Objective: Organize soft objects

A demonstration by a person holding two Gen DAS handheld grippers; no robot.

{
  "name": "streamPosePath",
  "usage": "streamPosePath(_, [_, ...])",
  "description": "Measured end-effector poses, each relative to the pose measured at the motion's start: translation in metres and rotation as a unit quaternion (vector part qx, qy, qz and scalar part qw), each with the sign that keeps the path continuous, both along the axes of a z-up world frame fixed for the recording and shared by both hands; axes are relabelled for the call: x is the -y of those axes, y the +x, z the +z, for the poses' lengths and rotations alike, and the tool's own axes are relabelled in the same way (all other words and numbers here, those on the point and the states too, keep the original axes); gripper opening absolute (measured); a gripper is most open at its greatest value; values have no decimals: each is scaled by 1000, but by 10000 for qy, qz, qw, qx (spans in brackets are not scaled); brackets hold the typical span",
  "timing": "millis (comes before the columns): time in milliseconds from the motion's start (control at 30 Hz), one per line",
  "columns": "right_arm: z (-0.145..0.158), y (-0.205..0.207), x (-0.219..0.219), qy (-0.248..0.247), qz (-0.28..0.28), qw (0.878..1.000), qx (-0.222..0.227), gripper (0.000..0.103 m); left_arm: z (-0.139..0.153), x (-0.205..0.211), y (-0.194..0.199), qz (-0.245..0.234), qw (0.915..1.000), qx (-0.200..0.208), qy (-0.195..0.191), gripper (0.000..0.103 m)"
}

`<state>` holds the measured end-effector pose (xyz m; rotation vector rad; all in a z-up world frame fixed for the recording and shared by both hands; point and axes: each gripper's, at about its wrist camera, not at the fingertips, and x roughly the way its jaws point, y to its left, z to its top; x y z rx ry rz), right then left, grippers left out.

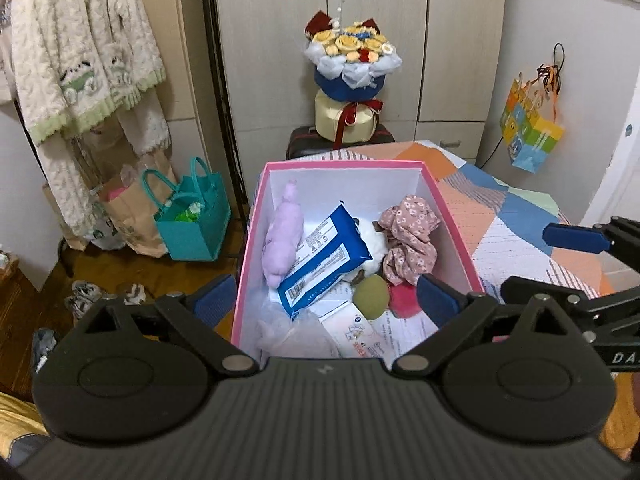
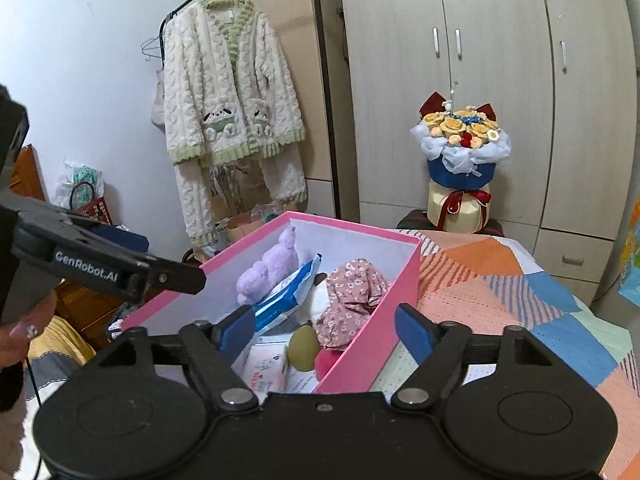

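A pink box with a white inside sits on the patchwork bedspread. In it lie a purple plush toy, a blue tissue pack, a floral pink cloth, a white plush, a green soft ball and a red soft thing. My left gripper is open and empty above the box's near end. My right gripper is open and empty, straddling the box's right wall.
The patchwork bedspread lies to the right of the box. A flower bouquet stands on a dark case before the wardrobe. A fluffy robe hangs at left, with a teal bag on the floor.
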<state>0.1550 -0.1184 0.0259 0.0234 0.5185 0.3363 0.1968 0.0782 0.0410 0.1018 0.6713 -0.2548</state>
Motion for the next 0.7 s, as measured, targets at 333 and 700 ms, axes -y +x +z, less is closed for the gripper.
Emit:
streamPosePath(333, [-3, -43, 11, 165, -212, 9996, 128, 101, -8, 9, -53, 161, 9973, 711, 4, 98])
streamPosePath(700, [4, -61, 19, -292, -1275, 9911, -239, 102, -13, 26, -86, 56, 9940, 1095, 31, 103])
